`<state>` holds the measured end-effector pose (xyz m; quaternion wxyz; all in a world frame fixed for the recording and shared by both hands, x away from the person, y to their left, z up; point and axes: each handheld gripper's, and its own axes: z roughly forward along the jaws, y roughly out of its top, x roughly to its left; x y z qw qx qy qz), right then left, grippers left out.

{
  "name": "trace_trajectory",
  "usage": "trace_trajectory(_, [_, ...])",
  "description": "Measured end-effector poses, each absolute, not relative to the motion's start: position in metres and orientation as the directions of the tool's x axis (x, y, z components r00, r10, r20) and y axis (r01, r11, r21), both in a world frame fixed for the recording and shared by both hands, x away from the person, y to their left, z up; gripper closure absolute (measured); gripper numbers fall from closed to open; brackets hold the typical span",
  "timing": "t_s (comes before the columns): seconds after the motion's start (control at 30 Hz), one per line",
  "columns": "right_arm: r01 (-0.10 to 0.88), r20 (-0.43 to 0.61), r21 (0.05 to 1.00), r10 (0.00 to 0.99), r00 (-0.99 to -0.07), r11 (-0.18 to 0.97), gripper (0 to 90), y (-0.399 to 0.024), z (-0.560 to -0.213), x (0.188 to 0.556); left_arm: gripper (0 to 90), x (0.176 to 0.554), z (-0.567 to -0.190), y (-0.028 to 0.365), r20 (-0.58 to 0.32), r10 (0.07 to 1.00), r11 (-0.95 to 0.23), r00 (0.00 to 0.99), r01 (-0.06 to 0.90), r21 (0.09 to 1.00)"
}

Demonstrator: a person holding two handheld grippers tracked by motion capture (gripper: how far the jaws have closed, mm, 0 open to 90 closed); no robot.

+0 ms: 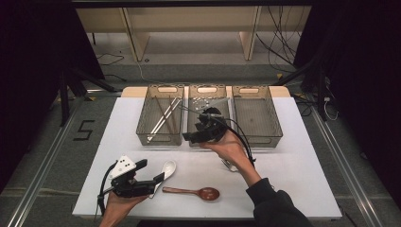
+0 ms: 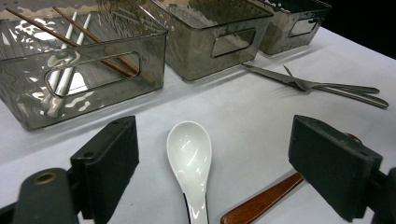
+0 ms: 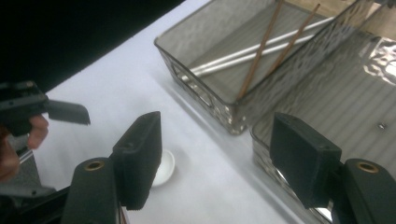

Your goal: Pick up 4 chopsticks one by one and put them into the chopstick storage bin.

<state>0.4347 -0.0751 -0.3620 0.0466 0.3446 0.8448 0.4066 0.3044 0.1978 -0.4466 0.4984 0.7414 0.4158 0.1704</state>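
While both tongs gape empty, white spoon [image 2: 190,156] between left tongs [image 2: 229,172], bowl pointing toward trays

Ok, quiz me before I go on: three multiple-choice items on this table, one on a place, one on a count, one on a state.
1. Where do the chopsticks lie?
A. in the left bin
B. in the right bin
C. on the table

2. How many bins stand in the far row?
A. two
B. three
C. four

3. How does the left gripper stand?
A. shut on a fork
B. open, the white spoon lying untouched ahead of it
C. shut on a chopstick

Answers: 1 A, white and brown sticks cross inside that bin; 2 B, three grey bins sit side by side; 3 B, the jaws stand wide apart either side of the spoon.
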Motion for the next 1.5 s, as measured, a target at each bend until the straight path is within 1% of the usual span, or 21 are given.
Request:
trace_trajectory(0.3, [0.548, 0.191, 0.709, 0.627, -0.755, 0.444, 34.1, -0.099, -0.368, 0.422, 15.8, 0.305, -0.447, 0.197, -0.161, 0.788, -0.159, 0.594, 0.449, 0.879])
trace_trajectory(0.93, [0.571, 0.211, 0.712, 0.651, -0.729, 0.408, 31.7, -0.152, -0.389, 0.393, 15.8, 0.306, -0.448, 0.196, -0.166, 0.793, -0.164, 0.586, 0.468, 0.868])
trace_trajectory(1.5, [0.532, 0.221, 0.789, 0.665, -0.713, 0.308, 31.7, -0.192, -0.406, 0.357, 15.8, 0.311, -0.45, 0.195, -0.18, 0.8, -0.173, 0.573, 0.506, 0.845])
